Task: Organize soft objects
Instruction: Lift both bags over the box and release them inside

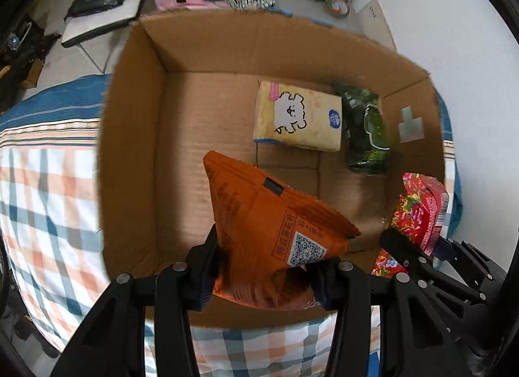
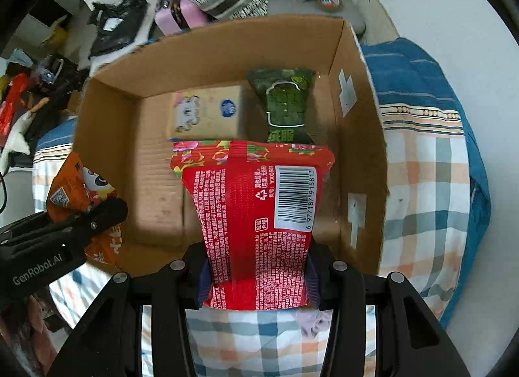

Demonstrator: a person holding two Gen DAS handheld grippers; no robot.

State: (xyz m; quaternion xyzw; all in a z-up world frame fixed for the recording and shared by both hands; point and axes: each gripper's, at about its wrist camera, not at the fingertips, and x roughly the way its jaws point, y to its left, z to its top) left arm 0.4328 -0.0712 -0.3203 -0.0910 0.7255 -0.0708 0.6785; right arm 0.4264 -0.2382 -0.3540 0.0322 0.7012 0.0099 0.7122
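While I am holding both packets over the cardboard box [image 1: 136, 137], my left gripper [image 1: 264, 274] is clamping the orange snack bag [image 1: 269, 227] and my right gripper [image 2: 258, 274] the red floral packet [image 2: 256, 214]; I am aiming each at bare floor beside the tissue pack [image 1: 296, 115] and green packet [image 1: 366, 130].

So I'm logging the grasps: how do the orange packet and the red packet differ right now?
The orange packet is in the left tongs; the red packet is in the right tongs. The orange one shows a QR code, the red one a barcode and floral print. Both are pinched near one end and held over the cardboard box.
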